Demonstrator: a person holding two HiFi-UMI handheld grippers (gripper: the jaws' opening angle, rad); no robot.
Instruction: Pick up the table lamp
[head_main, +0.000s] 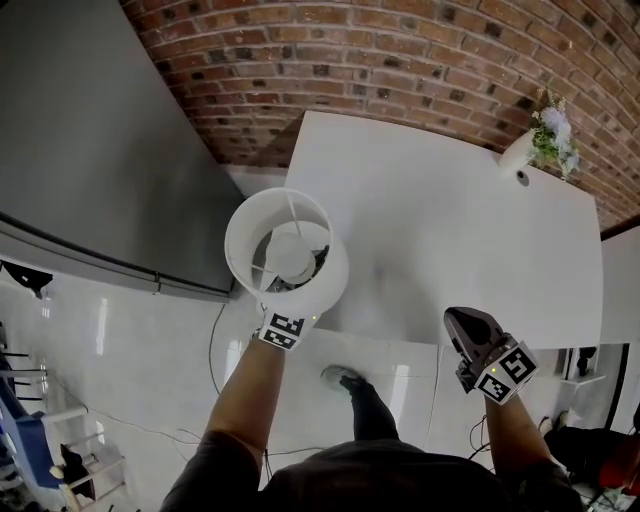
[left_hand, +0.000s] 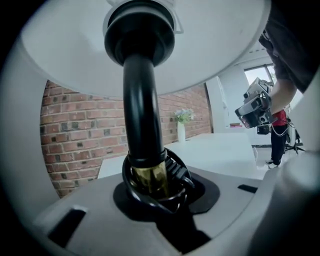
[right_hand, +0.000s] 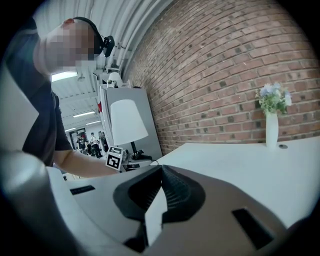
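Note:
The table lamp has a white drum shade (head_main: 285, 245) and a black stem (left_hand: 142, 115) with a brass section and a black cord looped round its foot. It stands at the near left corner of the white table (head_main: 450, 220). My left gripper (left_hand: 150, 182) is shut on the stem's lower part; from the head view only its marker cube (head_main: 283, 330) shows below the shade. My right gripper (head_main: 462, 322) hovers at the table's near edge, well to the right of the lamp, shut and empty. From the right gripper view (right_hand: 161, 172) the lamp (right_hand: 128, 121) is seen far off.
A white vase with flowers (head_main: 530, 150) stands at the table's far right corner by the brick wall (head_main: 400, 50). A tall grey panel (head_main: 90, 150) stands left of the table. The floor below is glossy white, with a cable trailing on it.

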